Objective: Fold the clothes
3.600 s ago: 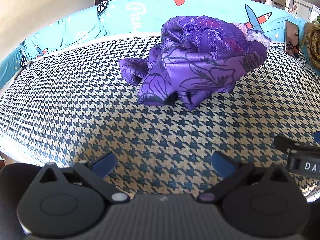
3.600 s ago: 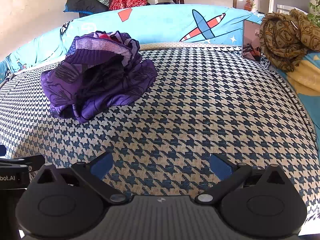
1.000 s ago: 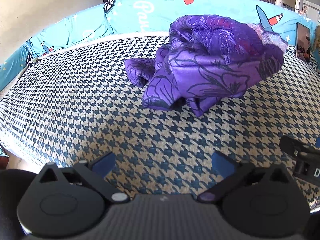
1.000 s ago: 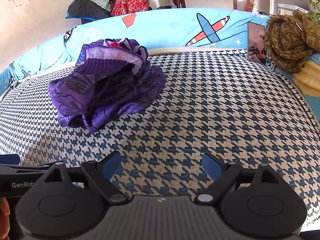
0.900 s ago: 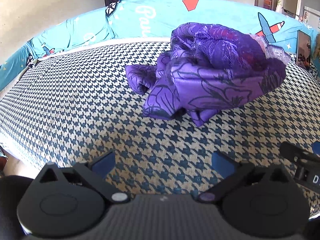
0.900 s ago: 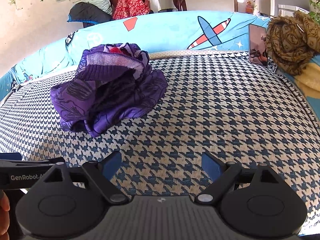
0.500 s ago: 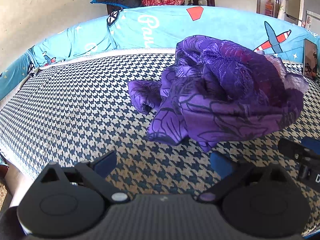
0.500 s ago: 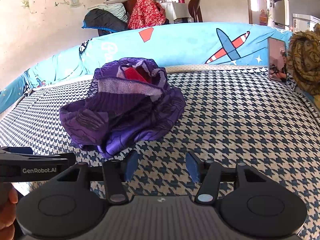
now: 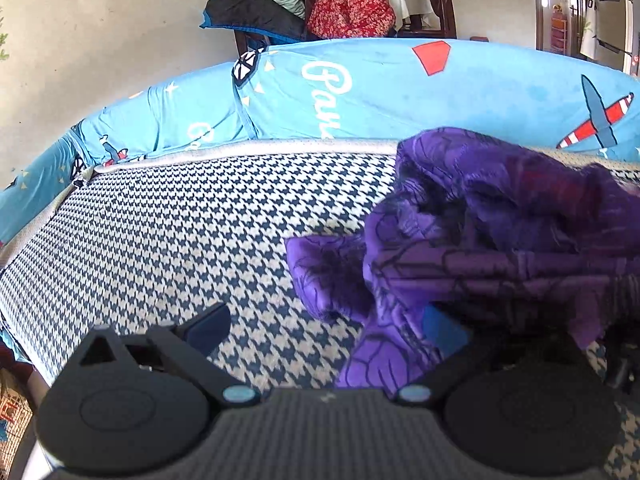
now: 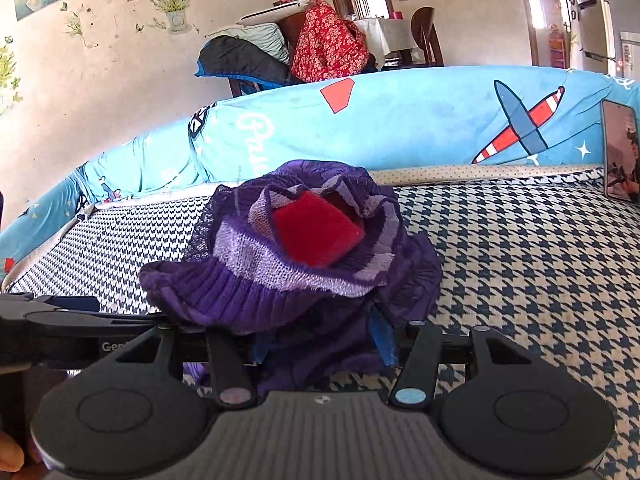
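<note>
On the houndstooth mattress (image 9: 168, 240), left tongs (image 9: 328, 326) spread wide, right tongs (image 10: 320, 346) half-closed around the purple garment (image 10: 288, 280).

Both grippers (image 9: 326, 326) nearer purple garment (image 10: 304, 272)

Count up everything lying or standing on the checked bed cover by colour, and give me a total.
Purple: 1, the crumpled purple garment
Red: 1, a red patch showing inside that bundle; whether it is a separate piece cannot be told
Dark, lit screen: 1, the phone propped at the far right edge
Total: 3
</note>
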